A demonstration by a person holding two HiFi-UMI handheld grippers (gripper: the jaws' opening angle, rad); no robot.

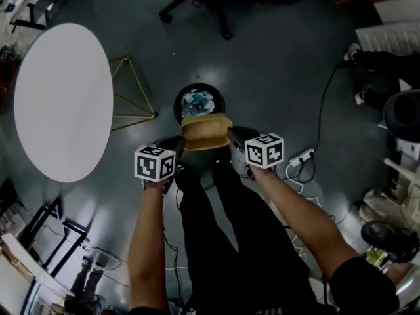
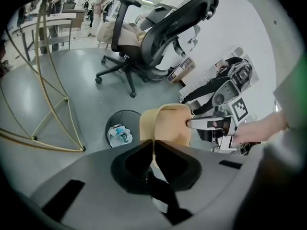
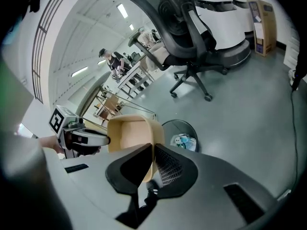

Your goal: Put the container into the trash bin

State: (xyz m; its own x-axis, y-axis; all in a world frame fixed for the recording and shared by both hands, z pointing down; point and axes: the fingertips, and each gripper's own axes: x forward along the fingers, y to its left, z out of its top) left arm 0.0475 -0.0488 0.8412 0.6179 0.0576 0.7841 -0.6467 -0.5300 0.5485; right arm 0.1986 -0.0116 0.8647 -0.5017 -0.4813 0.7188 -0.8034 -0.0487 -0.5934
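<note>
A tan open box, the container, hangs in the air just in front of a round black trash bin with crumpled wrappers inside. My left gripper is shut on the container's left wall, and my right gripper is shut on its right wall. In the left gripper view the bin lies on the floor left of the container. In the right gripper view the bin sits just right of the container, whose open inside faces that camera.
A round white table with gold wire legs stands to the left. A black office chair stands beyond the bin. Cables and a power strip lie on the grey floor at right. The person's dark-trousered legs are below the container.
</note>
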